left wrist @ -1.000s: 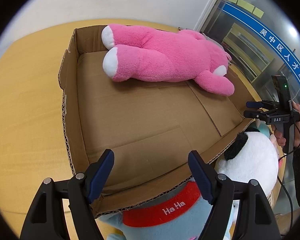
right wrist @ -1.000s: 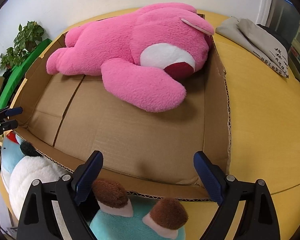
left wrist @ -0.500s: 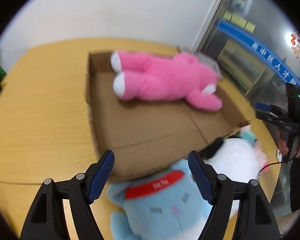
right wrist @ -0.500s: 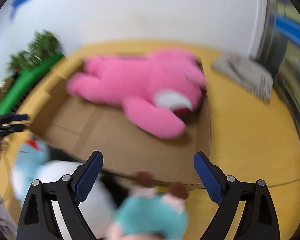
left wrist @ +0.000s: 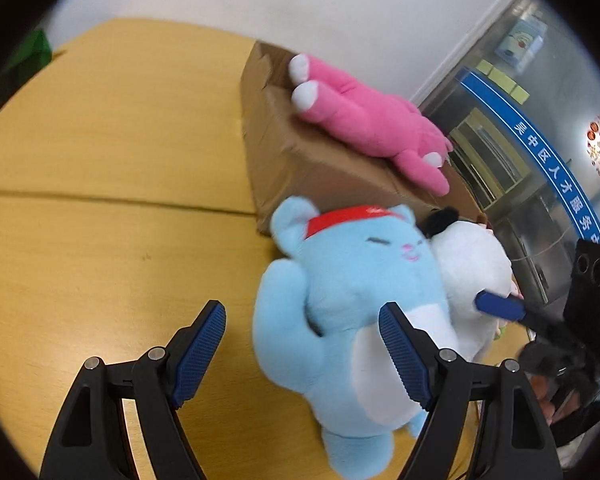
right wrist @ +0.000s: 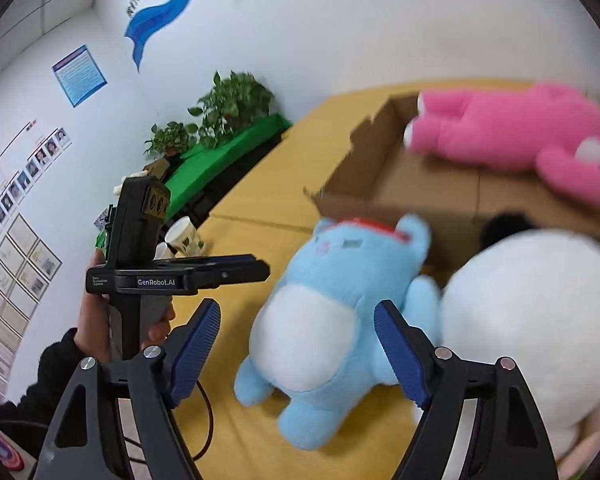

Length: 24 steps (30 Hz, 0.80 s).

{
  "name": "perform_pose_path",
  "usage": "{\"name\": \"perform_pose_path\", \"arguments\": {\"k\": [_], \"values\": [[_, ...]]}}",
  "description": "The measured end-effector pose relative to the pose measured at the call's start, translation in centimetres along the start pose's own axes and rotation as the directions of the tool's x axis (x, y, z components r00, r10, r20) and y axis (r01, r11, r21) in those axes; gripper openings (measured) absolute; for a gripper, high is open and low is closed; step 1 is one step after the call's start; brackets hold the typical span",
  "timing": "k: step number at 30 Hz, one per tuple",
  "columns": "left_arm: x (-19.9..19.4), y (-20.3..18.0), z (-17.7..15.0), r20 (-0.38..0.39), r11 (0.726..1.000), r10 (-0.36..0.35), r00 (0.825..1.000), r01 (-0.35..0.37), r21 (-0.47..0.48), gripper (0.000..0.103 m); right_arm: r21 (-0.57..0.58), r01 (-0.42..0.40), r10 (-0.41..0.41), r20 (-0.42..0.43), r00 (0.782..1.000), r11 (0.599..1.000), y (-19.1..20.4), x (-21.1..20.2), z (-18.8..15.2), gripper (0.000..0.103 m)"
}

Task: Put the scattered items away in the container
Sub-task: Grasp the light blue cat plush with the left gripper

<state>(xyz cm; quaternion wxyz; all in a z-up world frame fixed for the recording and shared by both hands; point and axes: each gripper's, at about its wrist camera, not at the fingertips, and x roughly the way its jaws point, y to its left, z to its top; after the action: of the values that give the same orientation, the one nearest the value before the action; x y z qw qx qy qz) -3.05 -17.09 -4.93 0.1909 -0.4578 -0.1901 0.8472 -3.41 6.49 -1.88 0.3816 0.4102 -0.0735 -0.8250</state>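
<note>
- The left gripper (left wrist: 302,338) is held over the wooden table (left wrist: 100,152), jaws wide apart, nothing gripped.
- The right gripper (right wrist: 298,334) is likewise spread open and empty.
- A light-blue plush cat (left wrist: 352,292) (red headband) is seen lying on the table, outside the cardboard box (left wrist: 300,160), against its near wall.
- A white plush toy (right wrist: 532,312) is pressed against the cat's right side.
- A pink plush bear (right wrist: 512,136) is laid inside the box, at the far side.
</note>
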Motion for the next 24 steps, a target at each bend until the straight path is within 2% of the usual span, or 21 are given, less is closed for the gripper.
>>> {"name": "perform_pose_path", "arguments": {"k": [2, 4, 5, 6, 9, 12, 13, 15, 19, 20, 21, 22, 24], "values": [[0.9, 0.7, -0.3, -0.011, 1.000, -0.020, 1.000, 0.020, -0.019, 0.078, 0.064, 0.054, -0.052, -0.035, 0.998, 0.997, -1.5, 1.7, -0.5, 0.080], [1.6, 1.2, -0.5, -0.019, 0.999, -0.041, 0.999, 0.040, -0.028, 0.078, 0.100, 0.118, -0.115, -0.035, 0.993, 0.988, -3.2, 1.7, -0.9, 0.069], [1.7, 1.3, -0.5, -0.019, 0.998, -0.053, 0.998, 0.052, -0.028, 0.078, 0.108, 0.150, -0.147, -0.034, 0.988, 0.983, -3.9, 1.5, -1.1, 0.059], [1.9, 1.5, -0.5, -0.019, 0.998, -0.061, 0.998, 0.060, -0.028, 0.078, 0.112, 0.180, -0.177, -0.035, 0.984, 0.977, -4.2, 1.3, -1.2, 0.059], [2.3, 2.0, -0.4, -0.022, 0.998, -0.064, 0.998, 0.063, -0.028, 0.078, 0.103, 0.266, -0.262, -0.050, 0.964, 0.958, -5.3, 0.9, -1.3, 0.059], [2.7, 2.4, -0.7, -0.032, 0.998, -0.054, 0.998, 0.054, -0.021, 0.078, 0.075, 0.319, -0.314, -0.072, 0.947, 0.945, -5.7, 1.4, -1.6, 0.059], [2.8, 2.5, -0.8, -0.037, 0.999, -0.047, 0.998, 0.047, -0.015, 0.077, 0.076, 0.323, -0.317, -0.079, 0.945, 0.943, -5.8, 1.6, -1.7, 0.059], [2.7, 2.7, -0.8, -0.033, 0.998, -0.055, 0.998, 0.055, -0.010, 0.077, 0.082, 0.318, -0.311, -0.088, 0.946, 0.944, -5.6, 2.1, -1.7, 0.071], [2.9, 2.8, -0.6, -0.031, 0.997, -0.072, 0.997, 0.071, -0.018, 0.076, 0.105, 0.305, -0.297, -0.091, 0.951, 0.946, -5.2, 3.2, -1.5, 0.072], [3.0, 2.7, -0.7, -0.039, 0.997, -0.079, 0.996, 0.079, -0.014, 0.064, 0.110, 0.309, -0.299, -0.095, 0.950, 0.945, -5.3, 3.5, -1.6, 0.070], [3.4, 2.5, -0.8, -0.055, 0.995, -0.101, 0.993, 0.100, -0.009, 0.039, 0.114, 0.312, -0.301, -0.099, 0.948, 0.943, -5.4, 3.8, -1.6, 0.060], [3.7, 2.3, -0.9, -0.065, 0.992, -0.125, 0.990, 0.124, -0.013, 0.028, 0.120, 0.310, -0.299, -0.104, 0.949, 0.943, -5.5, 4.1, -1.7, 0.043], [3.9, 2.0, -1.1, -0.070, 0.993, -0.120, 0.990, 0.119, -0.011, 0.028, 0.136, 0.290, -0.276, -0.115, 0.954, 0.947, -5.6, 4.3, -2.2, 0.041]]}}
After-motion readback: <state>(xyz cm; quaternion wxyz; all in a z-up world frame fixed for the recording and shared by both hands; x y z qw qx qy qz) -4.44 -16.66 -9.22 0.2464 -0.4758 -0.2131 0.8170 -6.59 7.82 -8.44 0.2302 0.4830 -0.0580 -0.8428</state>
